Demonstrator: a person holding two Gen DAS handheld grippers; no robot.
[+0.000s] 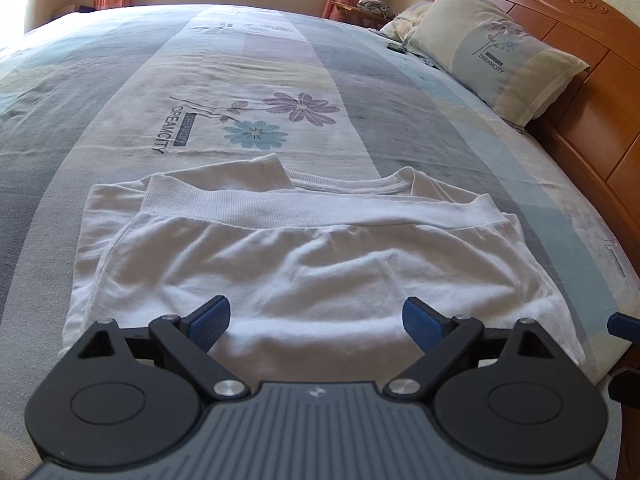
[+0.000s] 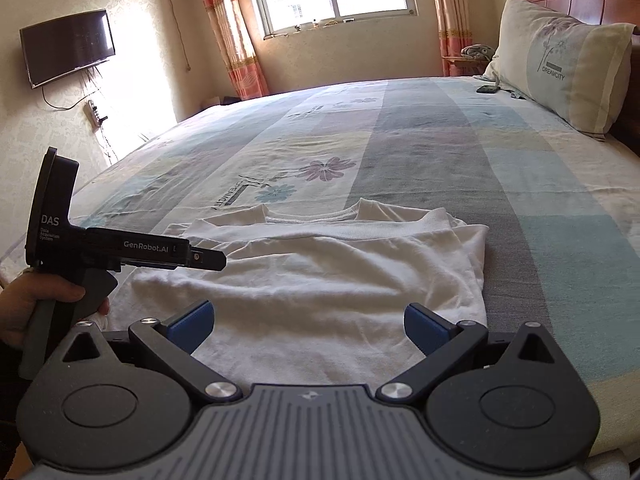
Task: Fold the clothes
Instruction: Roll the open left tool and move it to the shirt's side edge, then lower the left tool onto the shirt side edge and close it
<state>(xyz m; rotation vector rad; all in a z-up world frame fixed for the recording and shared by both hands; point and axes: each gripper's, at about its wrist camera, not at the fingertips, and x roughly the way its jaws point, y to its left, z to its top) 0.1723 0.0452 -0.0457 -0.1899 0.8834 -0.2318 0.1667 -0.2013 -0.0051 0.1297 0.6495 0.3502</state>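
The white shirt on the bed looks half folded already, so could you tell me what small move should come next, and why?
Probably lower both open tools onto the near folded edge of the white shirt and close on it. The left tool and right tool hover empty above that edge, and the ribbed hem already lies up by the collar.

both wrist views face the shirt (image 1: pixel 304 248) closely.
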